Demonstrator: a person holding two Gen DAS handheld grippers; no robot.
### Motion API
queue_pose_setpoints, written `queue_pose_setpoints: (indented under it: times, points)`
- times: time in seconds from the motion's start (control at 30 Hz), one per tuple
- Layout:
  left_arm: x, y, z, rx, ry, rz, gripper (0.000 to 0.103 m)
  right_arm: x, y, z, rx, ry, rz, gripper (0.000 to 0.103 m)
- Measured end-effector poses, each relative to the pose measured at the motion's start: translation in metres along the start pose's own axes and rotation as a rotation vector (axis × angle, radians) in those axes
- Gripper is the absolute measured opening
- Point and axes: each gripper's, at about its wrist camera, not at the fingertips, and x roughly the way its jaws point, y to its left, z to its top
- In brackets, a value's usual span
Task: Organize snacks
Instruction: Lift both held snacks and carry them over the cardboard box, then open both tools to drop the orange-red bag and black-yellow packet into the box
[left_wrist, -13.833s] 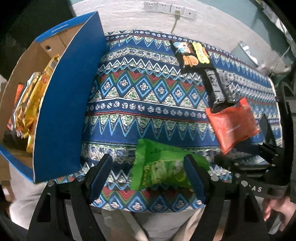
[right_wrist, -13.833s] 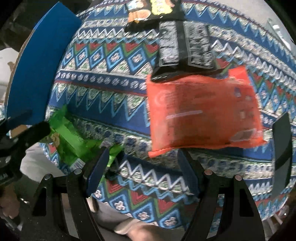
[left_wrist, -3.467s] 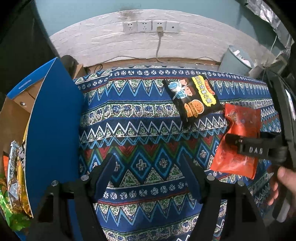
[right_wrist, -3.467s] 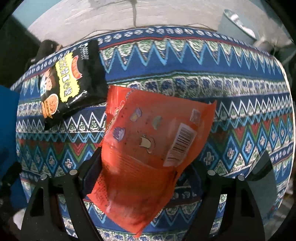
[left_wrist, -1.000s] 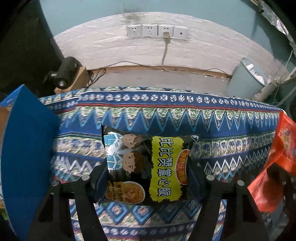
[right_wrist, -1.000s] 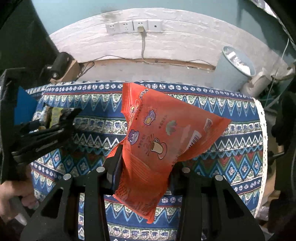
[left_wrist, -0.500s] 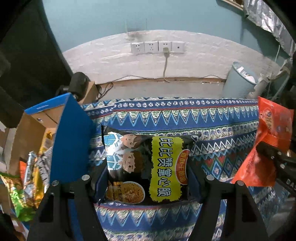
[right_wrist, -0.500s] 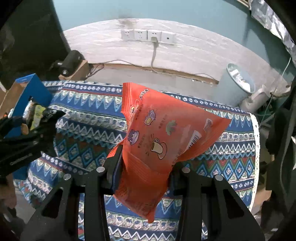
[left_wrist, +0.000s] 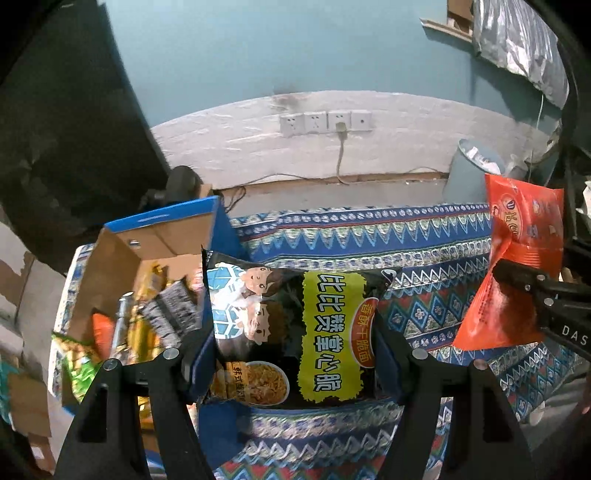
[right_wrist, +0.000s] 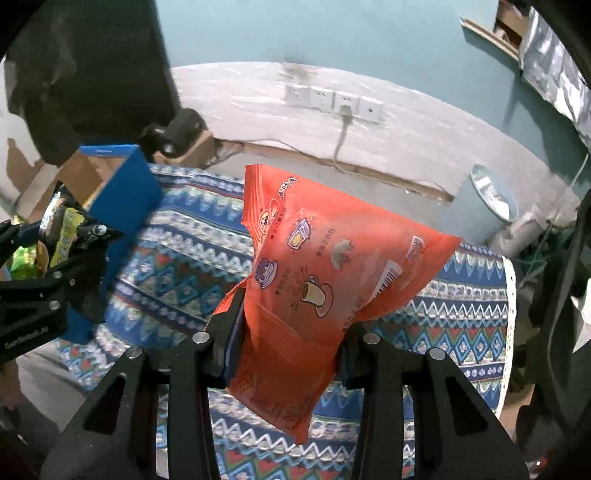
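Note:
My left gripper (left_wrist: 291, 365) is shut on a black and yellow snack bag (left_wrist: 295, 332) and holds it in the air above the patterned tablecloth (left_wrist: 424, 236), just right of the blue cardboard box (left_wrist: 155, 236). The box holds several snack packets (left_wrist: 147, 325). My right gripper (right_wrist: 288, 343) is shut on an orange snack bag (right_wrist: 325, 280) and holds it up above the tablecloth (right_wrist: 184, 266). The orange bag also shows in the left wrist view (left_wrist: 517, 273) at the right. The left gripper and its bag (right_wrist: 62, 229) show at the left of the right wrist view, by the box (right_wrist: 125, 188).
A wall with power sockets (left_wrist: 325, 122) and a plugged cable lies behind the table. A grey bin (left_wrist: 469, 170) stands on the floor at the back right. A dark object (right_wrist: 177, 129) sits behind the box.
Both grippers have risen with their bags. The left gripper has moved left, so more of the box interior shows beside the black bag. The table is bare of loose snacks.

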Motion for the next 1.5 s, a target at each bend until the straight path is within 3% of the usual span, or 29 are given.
queue_pose_setpoints:
  times: [0.6, 1.13, 1.5]
  points:
    - [-0.041, 0.102, -0.022, -0.143, -0.066, 0.068, 0.074, -0.037, 0.088, 0.031, -0.133, -0.08, 0.107, 0.039]
    - [-0.011, 0.194, -0.05, -0.317, 0.001, 0.138, 0.074, -0.004, 0.199, 0.074, -0.276, -0.066, 0.228, 0.039]
    - [0.003, 0.212, -0.054, -0.371, 0.02, 0.142, 0.076, 0.035, 0.254, 0.09, -0.335, -0.006, 0.332, 0.041]
